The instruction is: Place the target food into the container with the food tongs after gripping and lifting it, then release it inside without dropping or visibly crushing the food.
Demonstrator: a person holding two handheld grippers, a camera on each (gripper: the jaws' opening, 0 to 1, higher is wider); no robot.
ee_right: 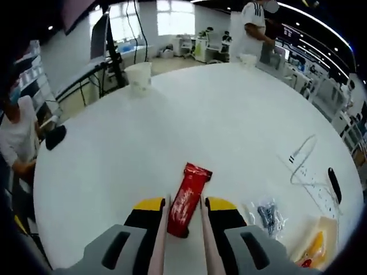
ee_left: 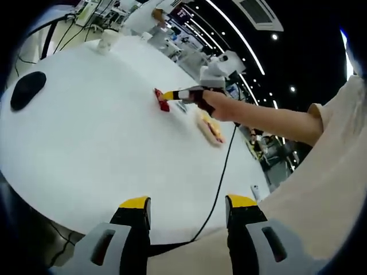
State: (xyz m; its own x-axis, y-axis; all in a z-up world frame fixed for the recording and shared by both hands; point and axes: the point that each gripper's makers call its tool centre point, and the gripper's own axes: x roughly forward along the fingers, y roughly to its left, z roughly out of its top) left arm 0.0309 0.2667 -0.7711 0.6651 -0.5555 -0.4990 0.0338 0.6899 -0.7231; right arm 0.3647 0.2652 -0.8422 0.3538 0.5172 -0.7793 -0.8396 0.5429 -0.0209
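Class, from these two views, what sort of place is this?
Probably a lab or open-plan workshop: rows of workstations behind the round white table, strip ceiling lights, and cables trailing across the tabletop.

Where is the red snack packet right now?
In the right gripper view the red snack packet lies on the white table, between the tong tips held by the right claw. A small clear bag lies beside it.

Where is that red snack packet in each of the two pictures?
Left gripper view: the red packet lies on the white round table, above centre, at the tip of the right gripper reaching in from the right.
Right gripper view: the packet sits low in the middle, between that gripper's fingers.
Shared landmark: the white cup near the table's far edge.
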